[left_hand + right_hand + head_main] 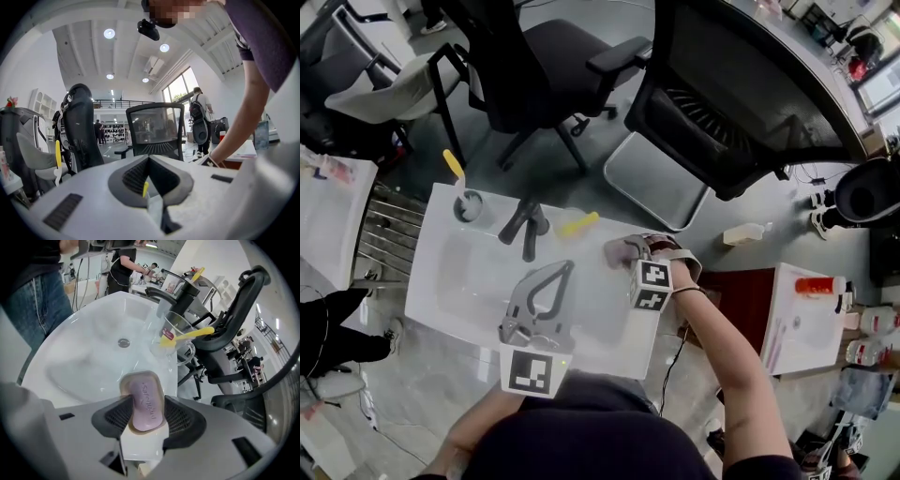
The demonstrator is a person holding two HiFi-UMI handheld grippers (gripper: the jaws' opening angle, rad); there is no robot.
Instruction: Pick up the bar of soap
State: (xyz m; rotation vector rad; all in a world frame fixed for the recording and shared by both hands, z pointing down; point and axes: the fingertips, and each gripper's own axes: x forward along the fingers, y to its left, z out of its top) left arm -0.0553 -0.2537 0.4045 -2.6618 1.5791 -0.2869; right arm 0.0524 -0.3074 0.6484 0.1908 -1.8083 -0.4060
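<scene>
The right tool (pixel 148 413) has its jaws apart, with one pad on each side of the bar of soap (pixel 146 398) and no clamping. The bar of soap lies in a tan soap dish (pixel 124 383) on the rim of the sink (pixel 93 348). The left tool (pixel 150 159) has its jaws together and holds nothing.

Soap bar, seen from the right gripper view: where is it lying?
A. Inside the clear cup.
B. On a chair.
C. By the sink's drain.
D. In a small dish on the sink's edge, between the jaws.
D: the pink soap lies in its dish on the sink edge, with the right gripper holding its open jaws on either side.
</scene>
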